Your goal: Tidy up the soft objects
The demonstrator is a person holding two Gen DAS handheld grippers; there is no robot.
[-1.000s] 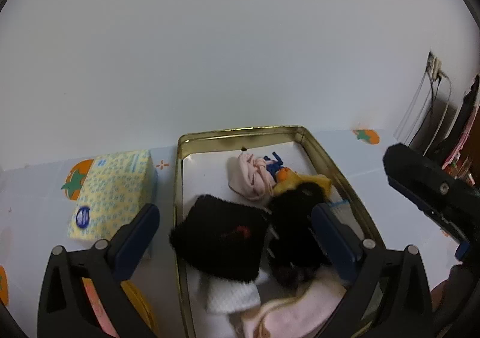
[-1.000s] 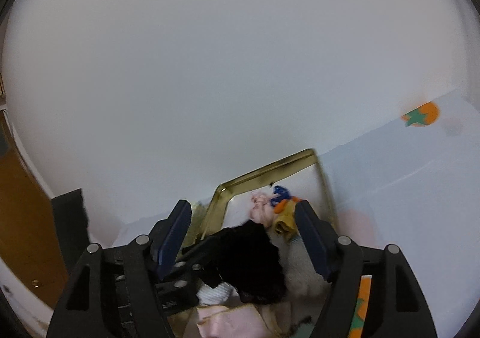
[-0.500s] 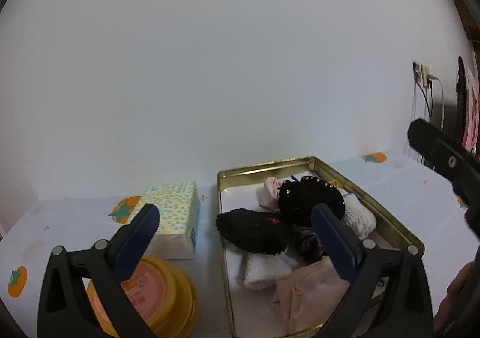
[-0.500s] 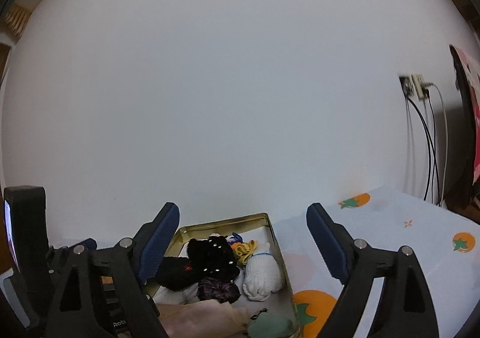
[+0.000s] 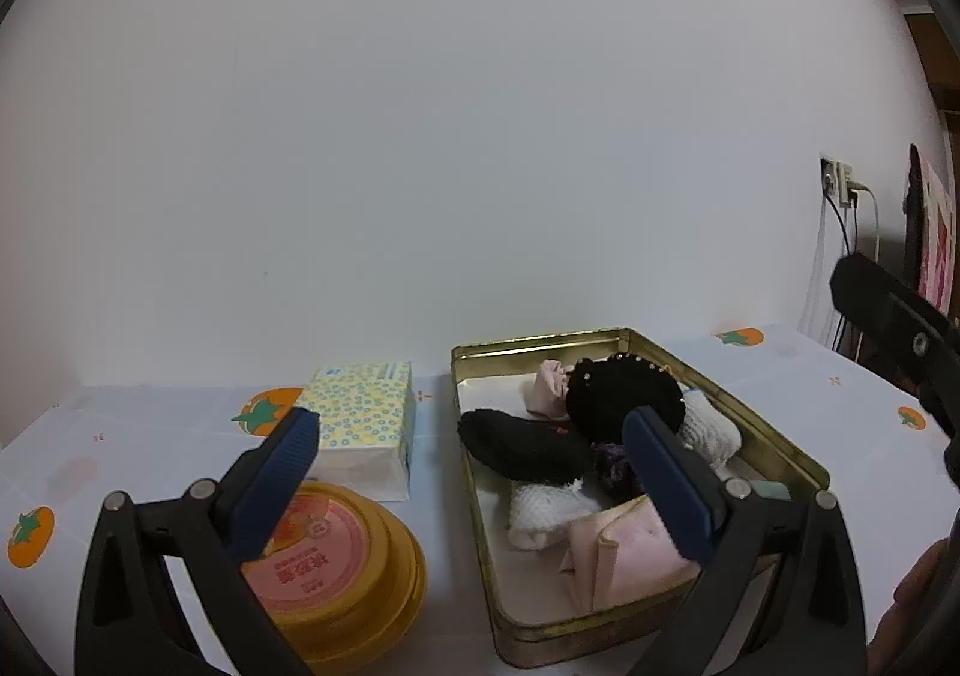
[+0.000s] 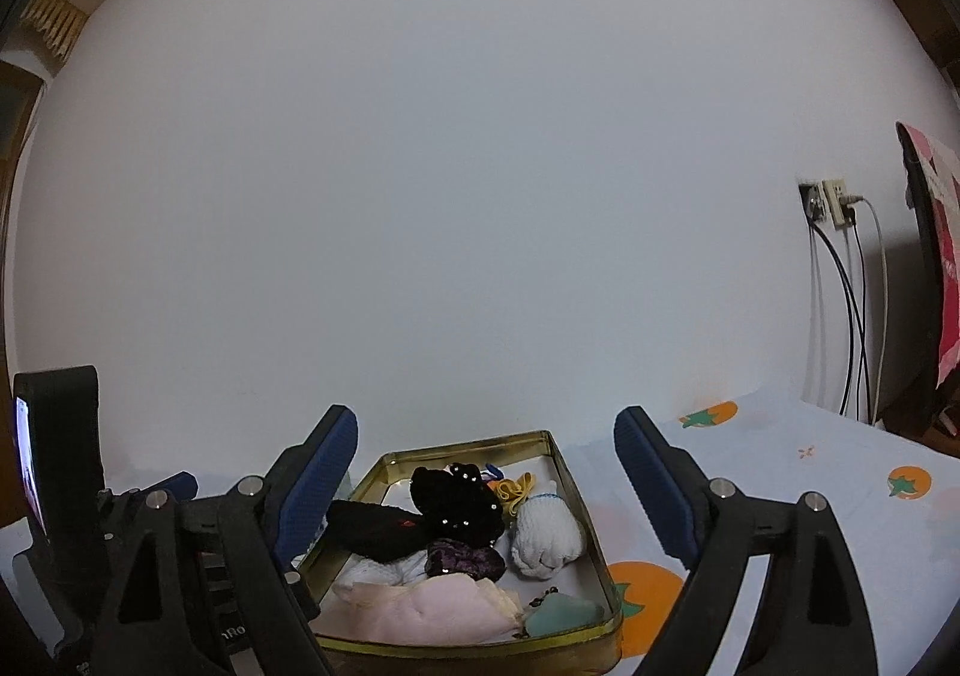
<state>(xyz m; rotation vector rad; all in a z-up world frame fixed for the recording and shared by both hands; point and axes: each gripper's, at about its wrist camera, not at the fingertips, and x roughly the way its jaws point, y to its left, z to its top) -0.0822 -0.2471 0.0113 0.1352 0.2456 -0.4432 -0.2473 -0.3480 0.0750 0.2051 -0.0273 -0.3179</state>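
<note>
Socks heaped in gold tin, lower ones half buried. Left gripper wide, empty, covering pink cloth. Right gripper wide, empty.

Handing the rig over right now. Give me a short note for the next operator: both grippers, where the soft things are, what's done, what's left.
Left gripper: open, empty, held above the table in front of the gold tin.
Right gripper: open, empty, also facing the tin.
Soft things: black beaded piece, black knit piece, white rolled sock and pink cloth all lie inside the tin.
Outside it: tissue pack and yellow tub, to the tin's left.
Done: soft items gathered in the tin.
Left: no loose soft item is visible; perhaps tidy the pile.
</note>
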